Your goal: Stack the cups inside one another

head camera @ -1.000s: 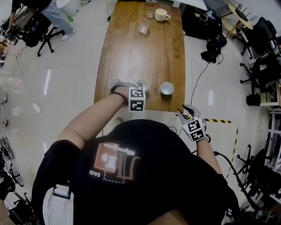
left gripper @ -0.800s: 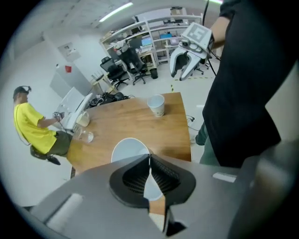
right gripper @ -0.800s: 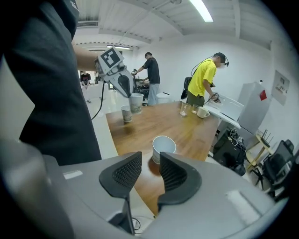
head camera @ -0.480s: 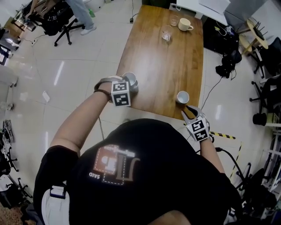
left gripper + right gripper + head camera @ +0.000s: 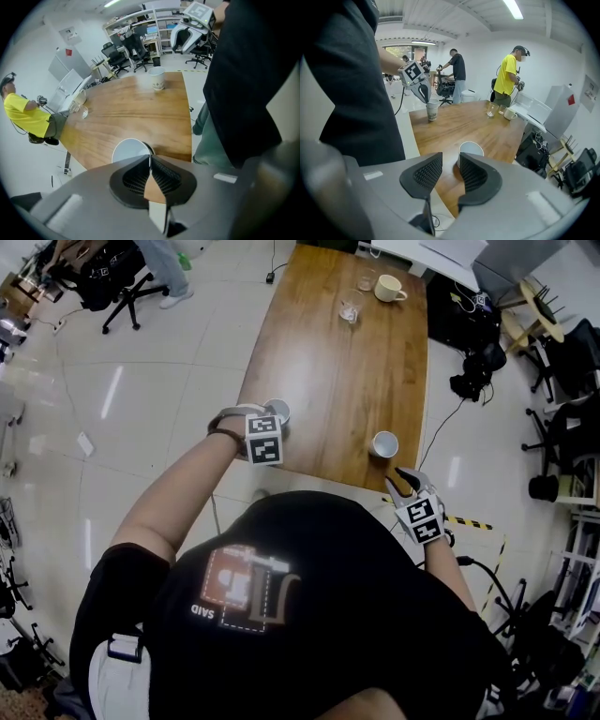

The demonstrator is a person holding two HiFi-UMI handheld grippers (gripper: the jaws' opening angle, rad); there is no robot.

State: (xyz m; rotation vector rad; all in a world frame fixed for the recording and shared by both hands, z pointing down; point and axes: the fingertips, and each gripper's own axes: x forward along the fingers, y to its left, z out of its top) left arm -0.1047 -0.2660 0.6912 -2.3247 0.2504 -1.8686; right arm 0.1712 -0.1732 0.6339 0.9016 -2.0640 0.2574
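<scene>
A white paper cup (image 5: pixel 277 411) stands near the left edge of the wooden table (image 5: pixel 328 381). My left gripper (image 5: pixel 271 420) is shut on its rim, and a thin strip of the cup (image 5: pixel 131 150) wall shows between the pads. From the right gripper view this cup (image 5: pixel 432 110) looks like one cup set in another. A second white cup (image 5: pixel 382 443) stands by the near right corner. My right gripper (image 5: pixel 404 478) is open just short of it, with this cup (image 5: pixel 471 149) beyond the tips and nothing between the jaws.
At the table's far end stand a cream mug (image 5: pixel 388 288) and two small glasses (image 5: pixel 351 310). Two people (image 5: pixel 506 75) stand beyond that end. Office chairs (image 5: pixel 112 277) and black bags (image 5: pixel 469 381) are on the floor around the table.
My left gripper has moved left along the near edge. Two cups stood side by side there before; now only one shows under it. The right gripper has hardly moved.
</scene>
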